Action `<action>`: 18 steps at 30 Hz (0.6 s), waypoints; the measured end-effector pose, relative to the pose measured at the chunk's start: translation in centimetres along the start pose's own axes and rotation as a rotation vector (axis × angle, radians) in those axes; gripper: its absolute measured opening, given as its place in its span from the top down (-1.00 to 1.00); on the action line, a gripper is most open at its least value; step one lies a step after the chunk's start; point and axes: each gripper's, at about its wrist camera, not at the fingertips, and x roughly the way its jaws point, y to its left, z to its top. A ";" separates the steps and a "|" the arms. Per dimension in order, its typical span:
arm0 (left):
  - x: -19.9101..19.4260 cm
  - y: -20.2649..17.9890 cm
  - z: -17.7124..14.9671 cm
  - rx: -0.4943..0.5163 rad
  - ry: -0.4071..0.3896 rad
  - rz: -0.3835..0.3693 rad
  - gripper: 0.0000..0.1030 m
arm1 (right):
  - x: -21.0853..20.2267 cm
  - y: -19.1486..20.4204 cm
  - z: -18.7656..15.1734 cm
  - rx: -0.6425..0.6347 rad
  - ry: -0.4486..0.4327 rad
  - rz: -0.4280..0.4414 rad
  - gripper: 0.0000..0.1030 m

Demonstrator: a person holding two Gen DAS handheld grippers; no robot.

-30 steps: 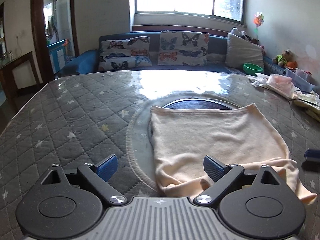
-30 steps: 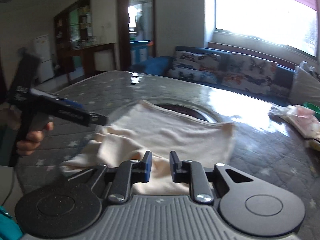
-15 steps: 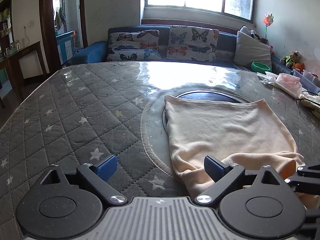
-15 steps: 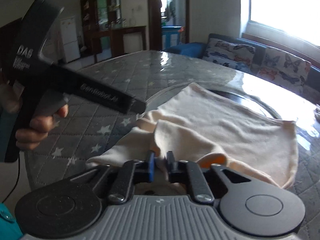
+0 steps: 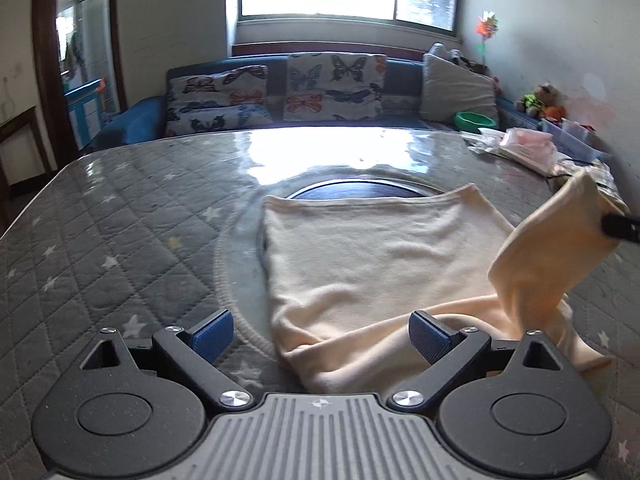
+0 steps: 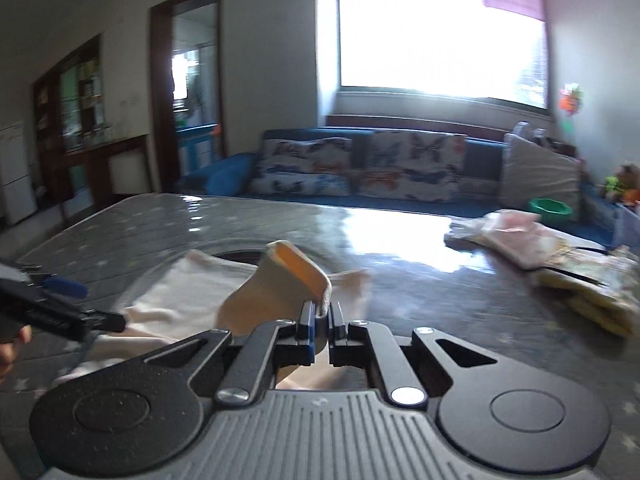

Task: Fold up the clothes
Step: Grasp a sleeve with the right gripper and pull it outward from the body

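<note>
Pinching a sleeve (image 6: 280, 280) of the cream garment (image 5: 380, 264), the right gripper (image 6: 319, 320) has its two pads pressed tight on the cloth, with only the thin fabric between them. It points a little downward and holds that sleeve up above the garment, so the orange inside of the cuff shows. In the left wrist view only a dark tip of this gripper shows at the right edge, touching the raised sleeve.

The left gripper (image 5: 318, 332) tilts down toward the near edge of the garment. Its jaws stand wide apart and grip nothing. Its right blue pad (image 5: 428, 336) sits over the rumpled near edge of the garment; whether it touches the cloth is hard to tell. Its left blue pad is off to the left of the garment, over the grey quilted cover (image 5: 100, 240) with little stars.

The garment lies flat on that cover, and its far edge lies over a dark round opening (image 5: 352, 190).

Far behind the garment, a green bowl (image 5: 476, 120) sits by the sofa (image 5: 280, 92); what is in it cannot be seen. Behind the garment and to its right lies a pile of bags and papers (image 6: 520, 236), blurred and hard to make out. A bit of the person's hand (image 6: 10, 344) is cut off at the left edge of the right wrist view.
</note>
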 end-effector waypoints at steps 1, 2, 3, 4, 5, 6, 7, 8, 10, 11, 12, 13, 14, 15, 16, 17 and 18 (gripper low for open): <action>0.1 -0.5 0.0 0.017 -0.002 -0.011 -0.87 | -0.3 -1.1 -0.1 0.016 -0.002 -0.039 0.90; 0.1 -1.0 0.1 0.035 -0.004 -0.021 -0.87 | -0.5 -2.0 -0.3 0.026 -0.001 -0.071 0.90; 0.1 -1.5 0.2 0.051 -0.006 -0.033 -0.87 | -0.7 -2.9 -0.5 0.036 0.001 -0.103 0.90; 0.2 -2.1 0.2 0.067 -0.009 -0.047 -0.87 | -0.9 -3.8 -0.7 0.047 0.003 -0.134 0.90; 0.2 -2.6 0.3 0.083 -0.011 -0.060 -0.87 | -1.1 -4.8 -1.0 0.059 0.009 -0.160 0.90; 0.2 -3.1 0.4 0.100 -0.013 -0.072 -0.87 | -1.2 -5.7 -1.4 0.070 0.013 -0.188 0.90; 0.2 -3.6 0.4 0.117 -0.014 -0.084 -0.87 | -1.3 -6.7 -1.7 0.081 0.017 -0.215 0.90; 0.3 -4.2 0.5 0.133 -0.012 -0.095 -0.87 | -1.4 -7.5 -2.0 0.091 0.022 -0.241 0.90; 0.6 -5.3 0.6 0.163 -0.007 -0.115 -0.87 | -1.4 -8.8 -2.4 0.108 0.029 -0.281 0.90; 0.7 -6.0 0.6 0.177 -0.003 -0.126 -0.87 | -1.3 -9.4 -2.8 0.105 0.033 -0.317 0.90; 0.8 -6.6 0.6 0.192 0.000 -0.139 -0.87 | -1.4 -9.7 -3.1 0.104 0.034 -0.337 0.90; 1.0 -7.2 0.6 0.207 0.004 -0.153 -0.87 | -1.5 -10.4 -3.5 0.116 0.042 -0.361 0.90; 1.1 -7.9 0.5 0.224 0.007 -0.167 -0.87 | -1.5 -10.7 -3.9 0.128 0.049 -0.376 0.90; 1.2 -8.6 0.4 0.242 0.009 -0.180 -0.87 | -1.5 -11.0 -4.2 0.139 0.056 -0.391 0.90; 1.2 -9.4 0.4 0.261 0.010 -0.192 -0.87 | -1.5 -11.3 -4.5 0.151 0.063 -0.404 0.89; 1.4 -10.1 0.3 0.279 0.012 -0.204 -0.87 | -1.4 -11.5 -4.8 0.164 0.072 -0.405 0.89; 1.6 -10.7 0.2 0.295 0.015 -0.215 -0.85 | -1.4 -11.7 -5.1 0.177 0.080 -0.406 0.85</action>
